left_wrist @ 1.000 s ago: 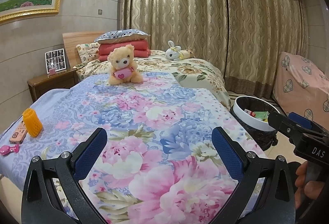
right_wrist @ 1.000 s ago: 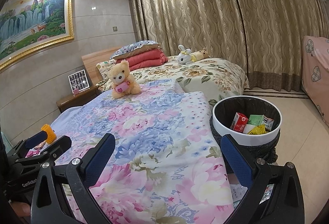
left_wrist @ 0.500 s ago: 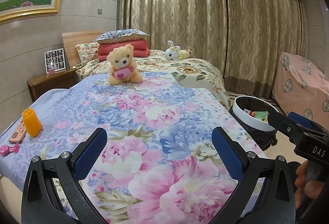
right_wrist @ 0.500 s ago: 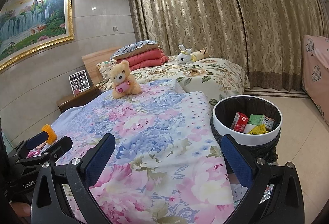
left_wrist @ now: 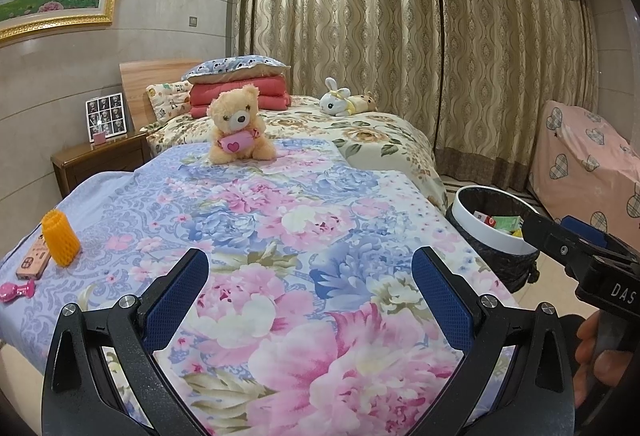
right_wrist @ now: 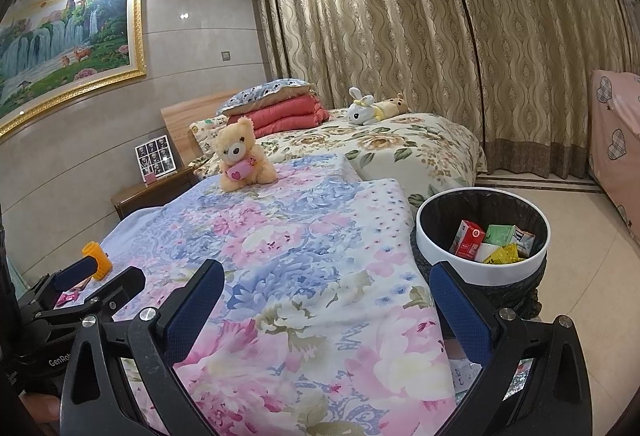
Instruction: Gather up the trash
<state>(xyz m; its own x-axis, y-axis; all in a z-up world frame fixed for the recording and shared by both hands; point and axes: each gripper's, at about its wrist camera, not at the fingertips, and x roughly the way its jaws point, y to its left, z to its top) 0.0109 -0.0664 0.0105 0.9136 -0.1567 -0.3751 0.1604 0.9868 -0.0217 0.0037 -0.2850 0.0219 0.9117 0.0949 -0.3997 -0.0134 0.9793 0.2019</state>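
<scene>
Both grippers hover over a floral bedspread [left_wrist: 280, 236], the left gripper [left_wrist: 310, 296] and right gripper [right_wrist: 326, 310] each with fingers spread wide and empty. A bin [right_wrist: 434, 236] beside the bed holds cartons and wrappers [right_wrist: 494, 242]. An orange mesh sleeve [left_wrist: 60, 244], a pink wrapper [left_wrist: 16, 292] and a flat pink box [left_wrist: 34, 260] lie at the bedspread's left edge; a teddy bear [left_wrist: 238, 129] sits further back

I see my left gripper [left_wrist: 310, 290] spread wide and empty above the floral bedspread [left_wrist: 280, 236], orange foam sleeve [left_wrist: 61, 238] far left.
</scene>
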